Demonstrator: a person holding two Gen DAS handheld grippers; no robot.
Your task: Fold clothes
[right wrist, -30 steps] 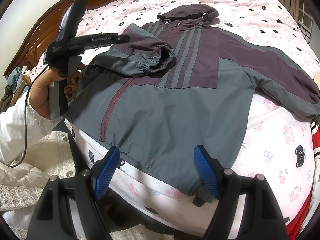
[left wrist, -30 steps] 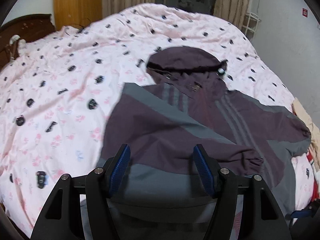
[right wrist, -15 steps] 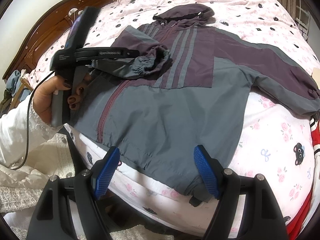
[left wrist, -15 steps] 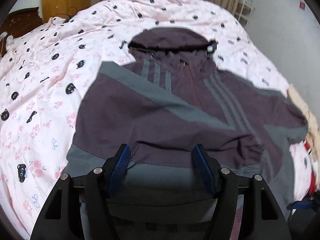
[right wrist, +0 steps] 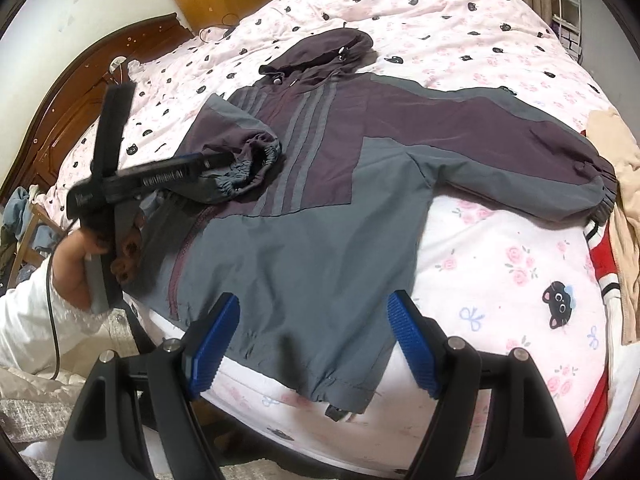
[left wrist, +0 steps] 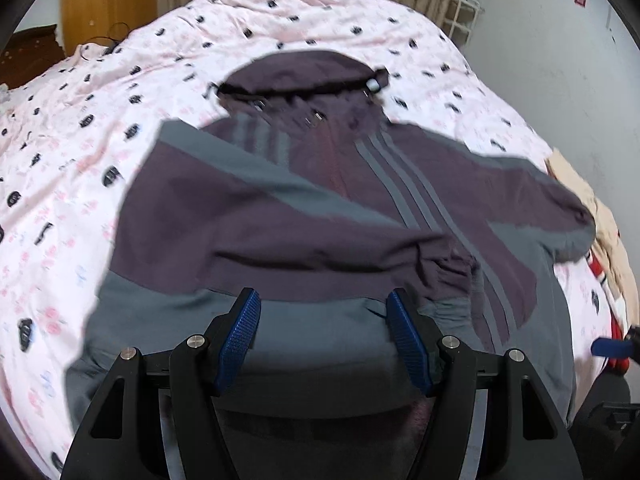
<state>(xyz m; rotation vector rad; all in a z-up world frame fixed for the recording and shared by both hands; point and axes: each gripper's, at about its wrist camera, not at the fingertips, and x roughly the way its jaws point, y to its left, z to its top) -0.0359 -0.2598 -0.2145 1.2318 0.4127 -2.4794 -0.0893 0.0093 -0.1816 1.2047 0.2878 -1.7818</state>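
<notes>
Right wrist view: jacket [right wrist: 304,240] flat on bed [right wrist: 500,264], hem just ahead of right gripper [right wrist: 314,340]; both grippers agape, empty; left gripper [left wrist: 324,336] over folded sleeve [right wrist: 240,160]; fabric judged light, limp, slippery; pinch elastic cuff [right wrist: 602,188] or hem.

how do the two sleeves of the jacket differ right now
The left sleeve is folded across the chest; the right sleeve lies stretched out over the bed. The left sleeve's cuff rests on the jacket, the right sleeve's cuff by the bed's edge. Both are purple and grey with elastic cuffs.
</notes>
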